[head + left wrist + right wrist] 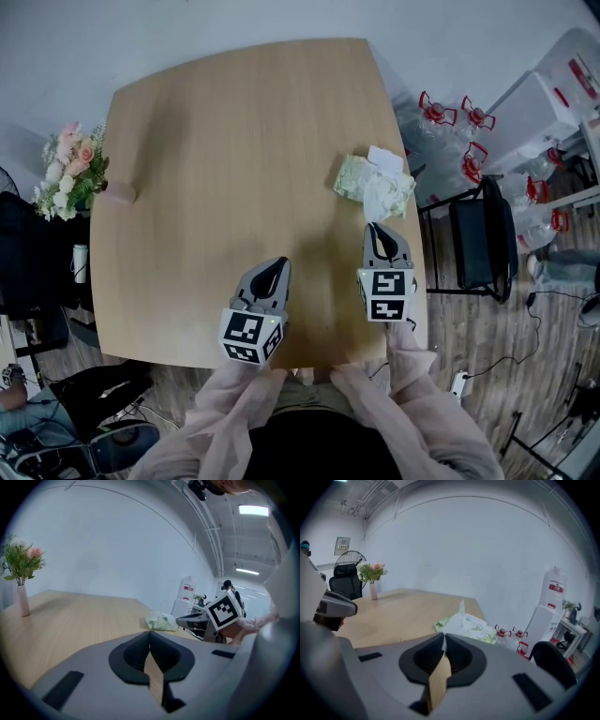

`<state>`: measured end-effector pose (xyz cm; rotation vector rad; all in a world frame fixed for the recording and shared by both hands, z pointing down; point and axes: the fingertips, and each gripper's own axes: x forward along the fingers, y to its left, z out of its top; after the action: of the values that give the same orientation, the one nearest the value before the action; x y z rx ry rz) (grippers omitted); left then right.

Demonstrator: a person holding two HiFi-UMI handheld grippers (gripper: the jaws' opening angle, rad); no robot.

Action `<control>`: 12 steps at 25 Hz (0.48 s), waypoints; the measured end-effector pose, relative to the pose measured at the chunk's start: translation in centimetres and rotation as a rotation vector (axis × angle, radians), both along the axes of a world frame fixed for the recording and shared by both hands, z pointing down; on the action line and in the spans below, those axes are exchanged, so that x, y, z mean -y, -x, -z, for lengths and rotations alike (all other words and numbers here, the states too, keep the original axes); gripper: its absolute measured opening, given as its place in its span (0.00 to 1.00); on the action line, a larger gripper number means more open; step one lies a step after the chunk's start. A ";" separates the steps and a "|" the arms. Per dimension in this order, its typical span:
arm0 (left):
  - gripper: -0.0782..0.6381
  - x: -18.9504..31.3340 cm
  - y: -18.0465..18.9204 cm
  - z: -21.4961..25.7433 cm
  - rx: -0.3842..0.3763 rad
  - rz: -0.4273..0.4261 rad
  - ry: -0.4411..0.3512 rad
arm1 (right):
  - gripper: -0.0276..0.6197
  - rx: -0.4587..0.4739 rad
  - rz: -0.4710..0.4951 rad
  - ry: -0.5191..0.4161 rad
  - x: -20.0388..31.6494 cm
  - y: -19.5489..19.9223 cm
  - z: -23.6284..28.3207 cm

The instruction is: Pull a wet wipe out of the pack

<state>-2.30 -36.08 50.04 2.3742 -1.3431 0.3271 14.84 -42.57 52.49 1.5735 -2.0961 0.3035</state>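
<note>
Head view, left to right: a vase of pink and white flowers (70, 173) stands at the table's nine o'clock edge. The left gripper (277, 269) is at six, its ribbed black jaws pressed together on nothing. The right gripper (375, 228) at five is likewise closed and empty. The crinkled green wet wipe pack (373, 185) lies at three, a white sheet perhaps protruding. The rounded table (234, 141) is smooth pale wood, with clear water jugs (450, 131) beyond it.

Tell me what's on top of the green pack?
A crumpled white wipe sits on the pack; the opening beneath it is covered.
</note>
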 end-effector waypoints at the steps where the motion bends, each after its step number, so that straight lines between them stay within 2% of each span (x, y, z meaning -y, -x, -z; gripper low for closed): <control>1: 0.13 -0.1 0.0 0.0 0.000 0.000 -0.001 | 0.07 0.000 0.000 -0.001 -0.1 0.0 0.0; 12: 0.13 -1.0 0.3 0.4 0.002 0.002 -0.009 | 0.07 0.001 0.001 -0.001 -1.1 0.3 0.1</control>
<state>-2.58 -35.09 49.62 2.3802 -1.3506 0.3234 14.59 -41.43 52.37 1.5725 -2.0978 0.3028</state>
